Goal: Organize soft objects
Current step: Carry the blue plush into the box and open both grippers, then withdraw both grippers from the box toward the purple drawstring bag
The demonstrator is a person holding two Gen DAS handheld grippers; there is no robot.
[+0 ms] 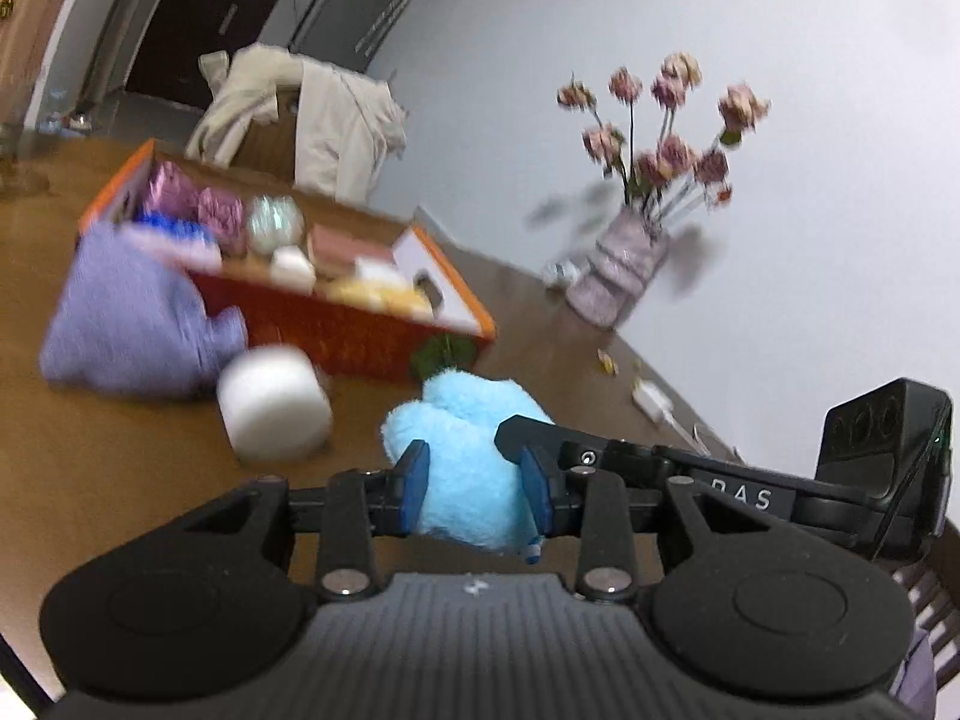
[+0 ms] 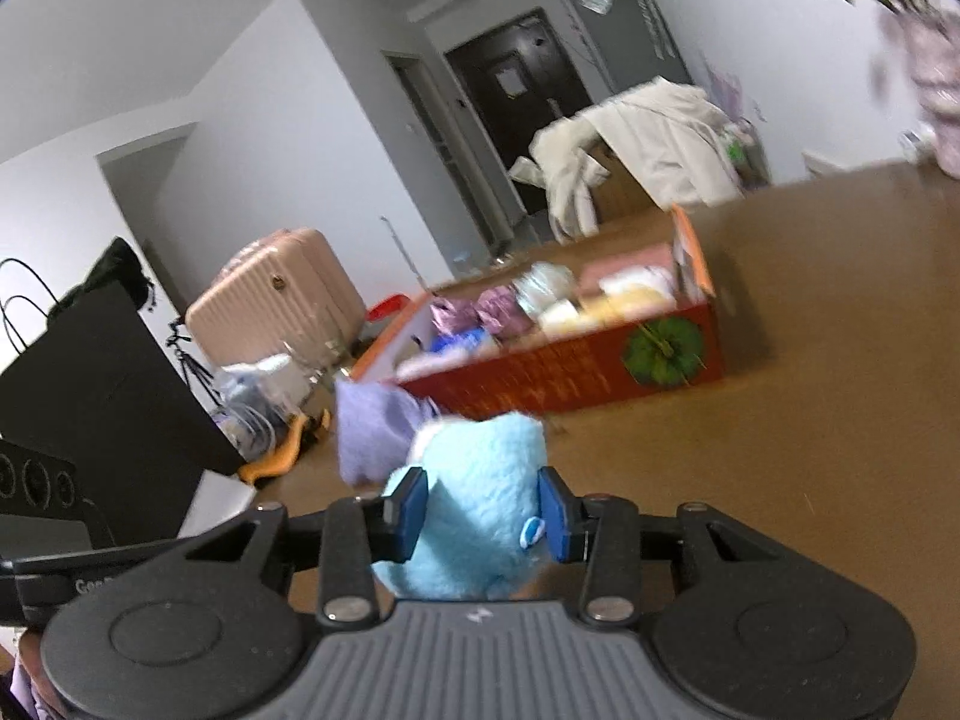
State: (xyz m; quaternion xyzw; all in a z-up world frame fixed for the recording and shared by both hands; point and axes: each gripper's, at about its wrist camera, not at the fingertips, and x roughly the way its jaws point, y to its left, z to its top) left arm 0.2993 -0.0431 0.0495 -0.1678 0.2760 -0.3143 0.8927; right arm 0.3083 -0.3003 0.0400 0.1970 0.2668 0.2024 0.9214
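A light blue plush toy (image 1: 468, 450) is lifted above the brown table (image 1: 120, 480), held from two sides. My left gripper (image 1: 474, 483) is shut on it, its blue pads (image 1: 414, 480) pressing into the fur. In the right wrist view the same plush toy (image 2: 480, 492) sits between the pads of my right gripper (image 2: 485, 513), also shut on it. An open red and orange box (image 1: 336, 330) holding several soft items stands behind the toy; it also shows as the box (image 2: 570, 372) in the right wrist view. A purple cloth (image 1: 126, 318) and a white foam roll (image 1: 273, 402) lie in front of it.
A vase of pink flowers (image 1: 624, 264) stands by the wall on the right, with small scraps near it. A chair draped with a beige coat (image 1: 324, 120) is behind the box. A pink suitcase (image 2: 276, 294) and a black bag (image 2: 90, 372) stand beyond the table edge.
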